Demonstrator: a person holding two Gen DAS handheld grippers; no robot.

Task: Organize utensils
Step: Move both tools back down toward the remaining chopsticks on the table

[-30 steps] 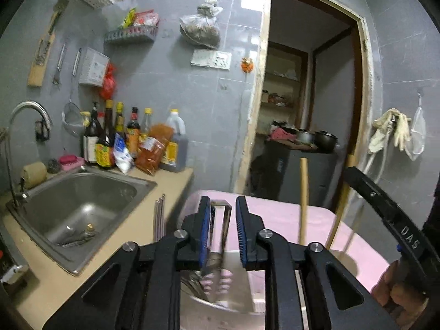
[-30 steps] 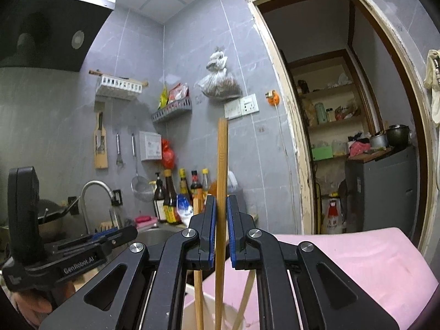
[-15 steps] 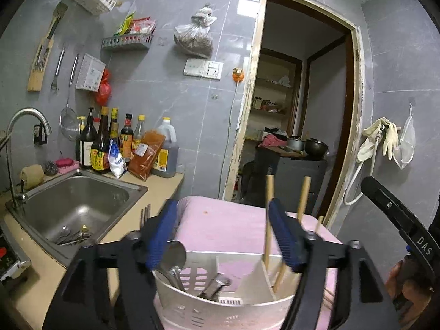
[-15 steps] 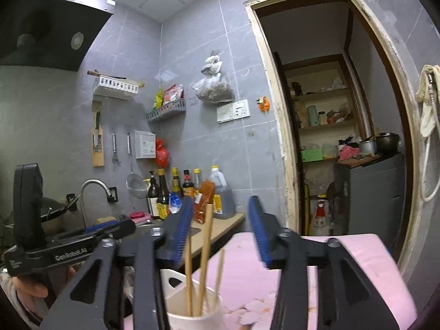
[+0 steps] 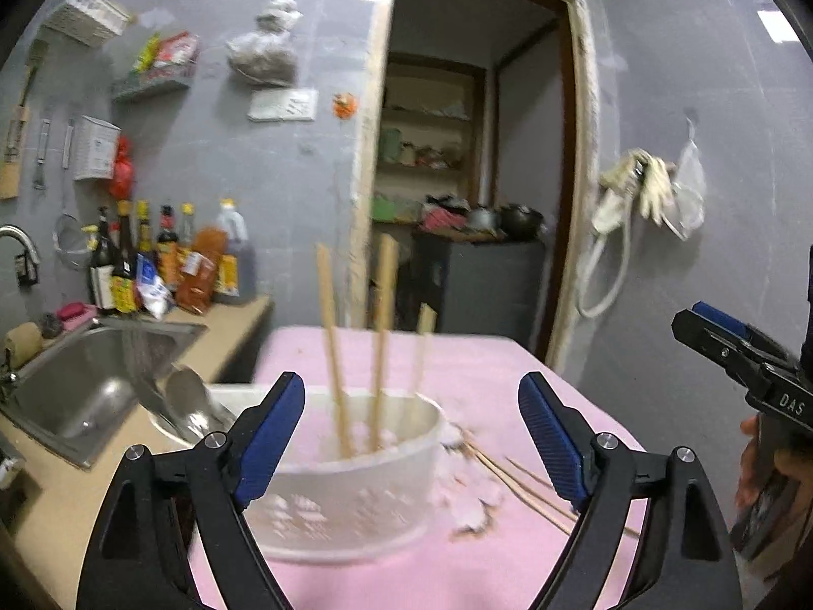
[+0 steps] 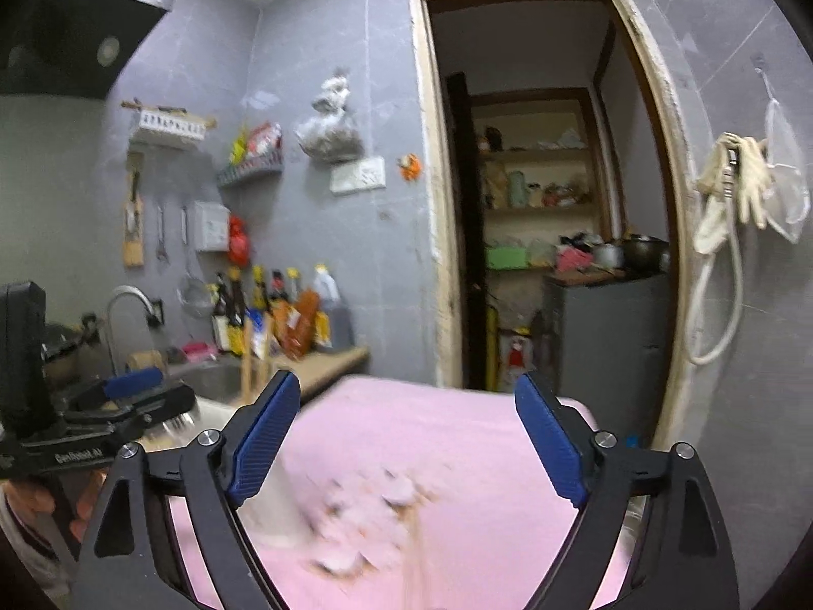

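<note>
A white perforated utensil holder [image 5: 350,483] stands on the pink table [image 5: 508,366]. Three wooden chopsticks [image 5: 378,345] stand upright in its right compartment, and metal spoons [image 5: 190,401] lean out of its left side. More chopsticks [image 5: 523,488] lie loose on the cloth to its right. My left gripper [image 5: 411,432] is open and empty, just in front of the holder. My right gripper [image 6: 406,437] is open and empty above the table; the holder's edge [image 6: 264,503] shows blurred at its lower left. The right gripper also shows in the left wrist view [image 5: 737,356].
A steel sink [image 5: 86,386] with a tap sits left of the table, with sauce bottles [image 5: 167,264] behind it on the counter. A doorway [image 6: 549,213] to a pantry is straight ahead. Gloves [image 6: 737,188] hang on the right wall.
Both grippers let go: the left released the utensil it held, the right released the chopstick into the holder. Both opened wide and drew back, and the right swung rightwards.
</note>
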